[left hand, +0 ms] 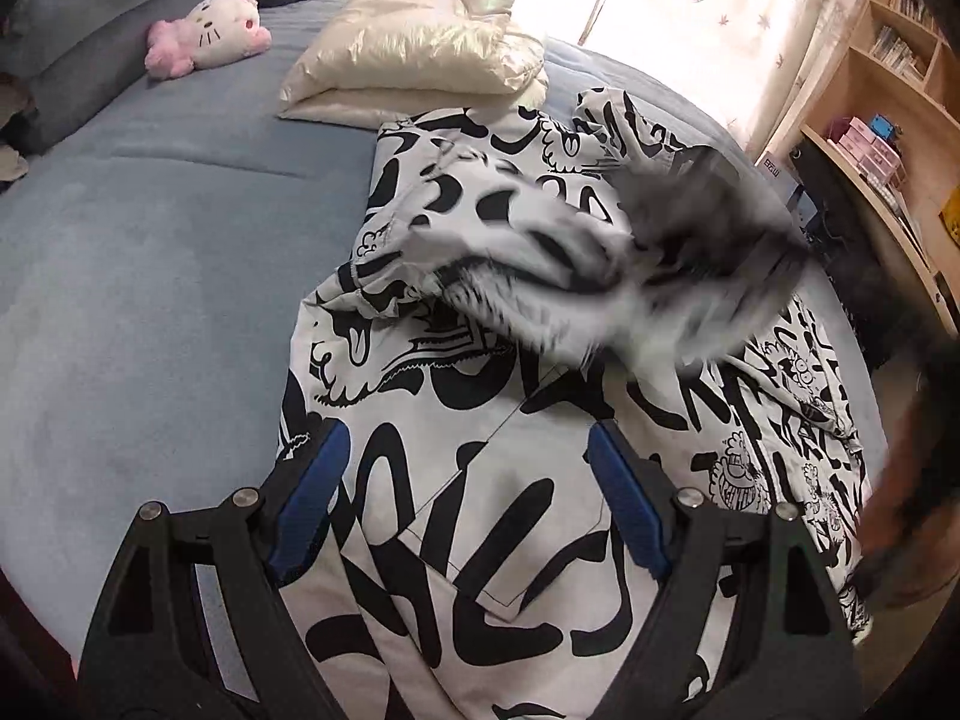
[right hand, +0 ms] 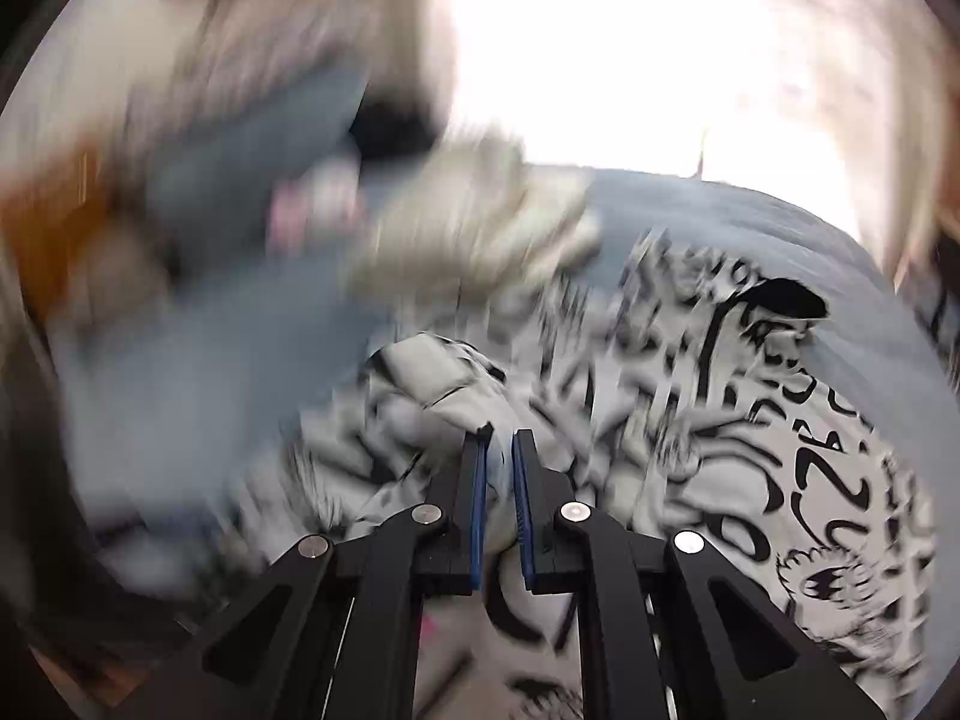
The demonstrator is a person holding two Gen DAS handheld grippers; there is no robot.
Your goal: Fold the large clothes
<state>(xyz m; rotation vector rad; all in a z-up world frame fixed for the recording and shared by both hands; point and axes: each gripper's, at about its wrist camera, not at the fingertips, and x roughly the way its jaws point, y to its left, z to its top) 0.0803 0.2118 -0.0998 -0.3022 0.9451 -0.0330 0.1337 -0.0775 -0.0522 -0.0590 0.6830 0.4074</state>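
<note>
left gripper [left hand: 468,456]: tilted down over the near hem of the garment, jaws spread wide, blue pads clear of the cloth, nothing held.
right gripper [right hand: 499,438]: angled down, jaws nearly together, pinching a fold of the printed cloth; motion-blurred in left wrist view, lifted above the garment's middle.
garment [left hand: 540,480]: large white top with black cartoon-graffiti print, thin woven fabric, sewn pocket outline; spread on the bed, one part raised and rumpled.
bed [left hand: 150,300]: blue-grey soft cover under the garment.
puffer jacket [left hand: 420,42]: cream, shiny, folded, just beyond the garment.
plush cat [left hand: 210,33]: pink-white, fuzzy, well left of the garment.
shelf [left hand: 888,90]: wooden, right of the garment.
</note>
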